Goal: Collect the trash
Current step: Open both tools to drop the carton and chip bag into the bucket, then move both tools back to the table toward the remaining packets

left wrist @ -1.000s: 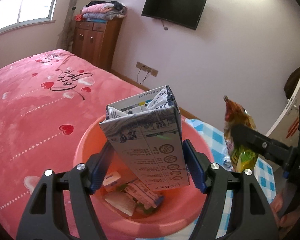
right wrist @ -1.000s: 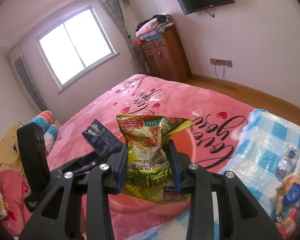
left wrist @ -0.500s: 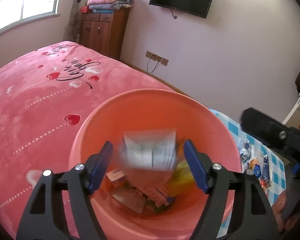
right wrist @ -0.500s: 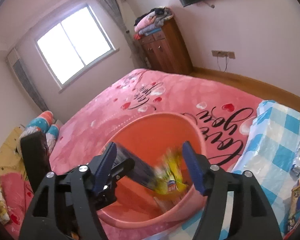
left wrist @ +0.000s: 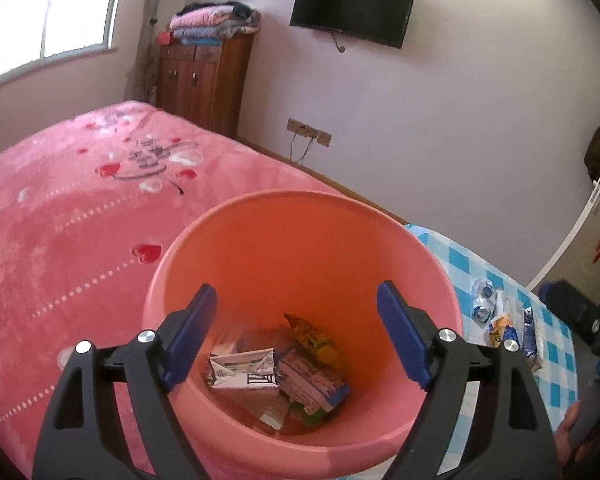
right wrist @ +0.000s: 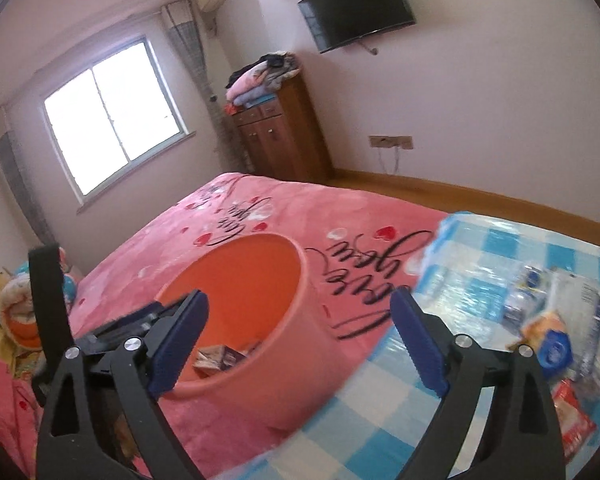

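Note:
An orange-pink plastic bin (left wrist: 284, 236) stands on the pink bed. Inside lie a white milk carton (left wrist: 244, 370), a yellow-green snack bag (left wrist: 312, 338) and other wrappers. My left gripper (left wrist: 298, 338) is open and empty, just above the bin's near rim. My right gripper (right wrist: 300, 344) is open and empty, to the right of the bin (right wrist: 260, 272), over the edge of a blue checked cloth (right wrist: 480, 256). More trash (right wrist: 548, 344) lies on that cloth: a crushed bottle, small packets and a red wrapper.
The pink heart-print bedspread (left wrist: 60, 208) spreads left of the bin. A wooden cabinet (left wrist: 204, 80) with folded clothes and a wall TV (left wrist: 352, 8) stand at the back. The left gripper's body (right wrist: 48, 304) shows at the right wrist view's left edge.
Both grippers opened. The milk carton dropped from the left and the snack bag from the right into the bin. The right gripper has swung right, toward the checked cloth.

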